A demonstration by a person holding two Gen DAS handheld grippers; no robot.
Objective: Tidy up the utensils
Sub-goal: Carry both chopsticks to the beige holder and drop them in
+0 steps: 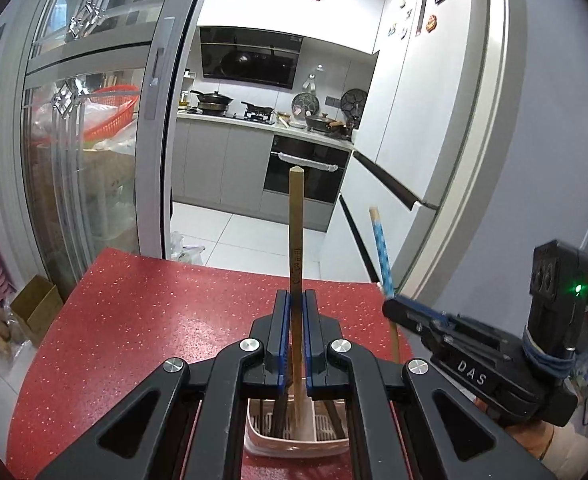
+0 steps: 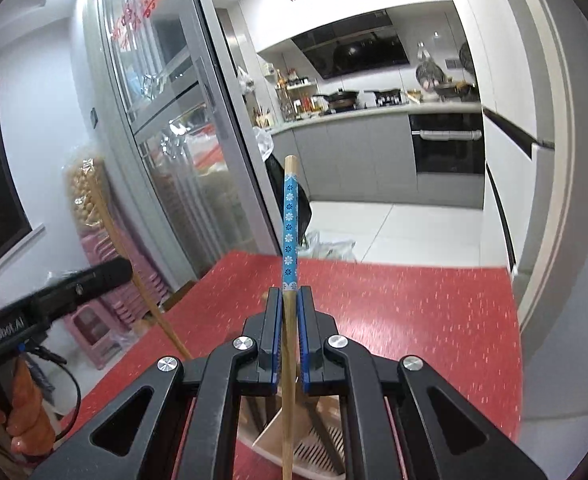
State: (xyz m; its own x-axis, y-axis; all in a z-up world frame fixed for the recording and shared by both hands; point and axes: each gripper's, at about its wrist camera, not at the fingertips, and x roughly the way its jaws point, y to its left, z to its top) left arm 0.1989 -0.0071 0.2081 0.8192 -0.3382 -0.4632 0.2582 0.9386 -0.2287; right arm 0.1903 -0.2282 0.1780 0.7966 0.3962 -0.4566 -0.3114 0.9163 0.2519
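Plain bamboo chopstick (image 1: 296, 236) clamped upright in left gripper (image 1: 296, 300), blue-patterned chopstick (image 2: 290, 228) pinched in right gripper (image 2: 290, 296), both held over pink holder (image 1: 262, 436); tips should be lowered vertically, released once seated.

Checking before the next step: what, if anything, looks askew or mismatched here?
The two held chopsticks do not match: the left tool grips a plain bamboo chopstick, the right tool a blue floral-patterned chopstick. Nothing spilled.

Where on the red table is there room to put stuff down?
Bare red table stretches from the left gripper out to the far edge, and right of the right gripper. It's crowded underneath them, around the pink utensil holder.
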